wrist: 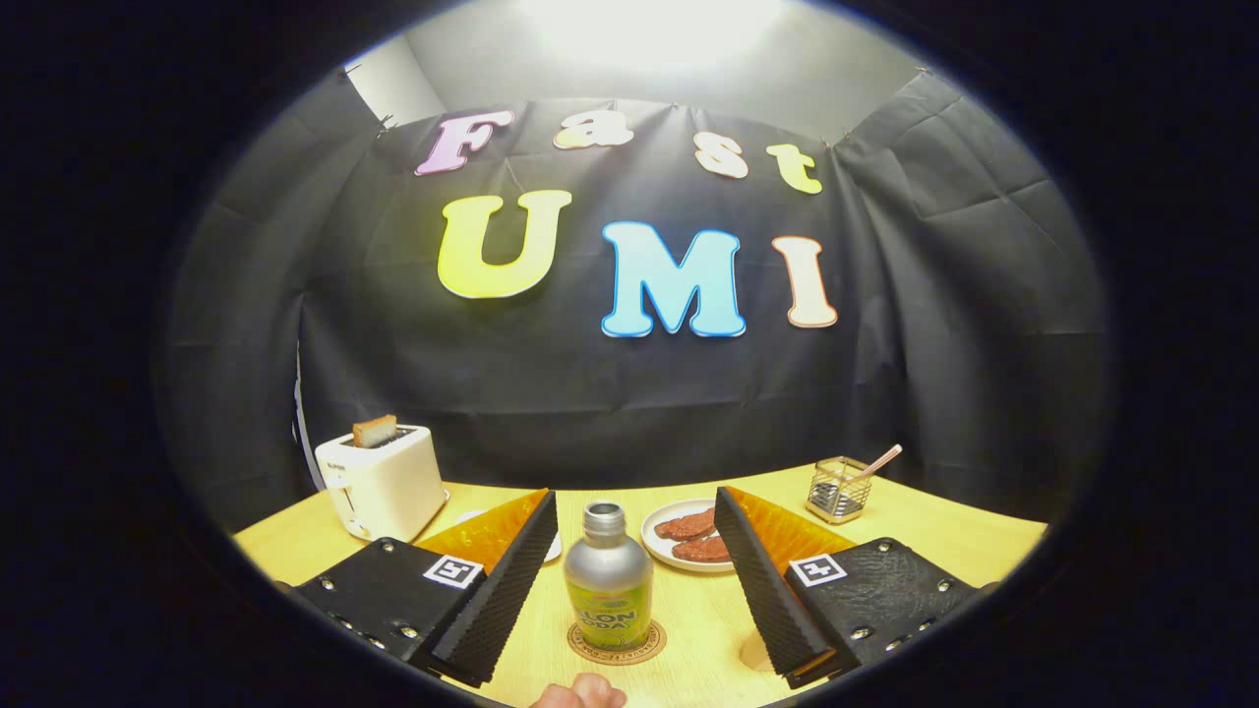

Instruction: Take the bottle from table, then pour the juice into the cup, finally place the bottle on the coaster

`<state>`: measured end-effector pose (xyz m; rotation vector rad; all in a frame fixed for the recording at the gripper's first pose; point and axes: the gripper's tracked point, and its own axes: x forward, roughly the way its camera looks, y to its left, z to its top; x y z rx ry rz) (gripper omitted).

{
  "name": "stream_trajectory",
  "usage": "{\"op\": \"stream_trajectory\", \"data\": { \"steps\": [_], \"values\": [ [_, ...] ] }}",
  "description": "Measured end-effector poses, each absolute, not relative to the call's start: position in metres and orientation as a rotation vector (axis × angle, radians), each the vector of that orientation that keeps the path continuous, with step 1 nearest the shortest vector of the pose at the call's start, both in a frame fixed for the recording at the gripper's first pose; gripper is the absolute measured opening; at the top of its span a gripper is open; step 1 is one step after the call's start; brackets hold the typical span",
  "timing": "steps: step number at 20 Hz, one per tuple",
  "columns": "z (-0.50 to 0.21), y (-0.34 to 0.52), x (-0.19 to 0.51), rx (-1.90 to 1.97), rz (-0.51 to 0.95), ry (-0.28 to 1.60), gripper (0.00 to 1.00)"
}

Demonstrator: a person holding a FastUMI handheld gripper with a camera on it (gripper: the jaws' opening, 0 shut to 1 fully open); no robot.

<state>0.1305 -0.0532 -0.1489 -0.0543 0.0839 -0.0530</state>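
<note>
The tongs (629,580) stand wide open, touching nothing. Between their fingers the bottle (608,578) stands upright on the coaster (618,644), cap off. It looks like rigid, smooth metal, likely slippery and light; the labelled body seems the best hold. Beyond, on the yellow surface (944,536), sit a plate (689,536), toaster (384,482) and wire holder (838,489).

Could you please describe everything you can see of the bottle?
The bottle is a silvery metal-looking one with a green and yellow label wrap, its narrow neck open with no cap on. It stands upright on the round coaster on the wooden table, between the open fingers of the gripper, which do not touch it.
</note>
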Motion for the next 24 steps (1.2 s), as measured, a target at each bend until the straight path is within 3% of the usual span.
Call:
{"op": "stream_trajectory", "data": {
  "steps": [9, 24],
  "values": [
    [-0.047, -0.027, 0.049, 0.033, 0.03, 0.048, 0.98],
    [-0.008, -0.021, 0.019, -0.051, 0.079, 0.066, 0.98]
  ]
}}
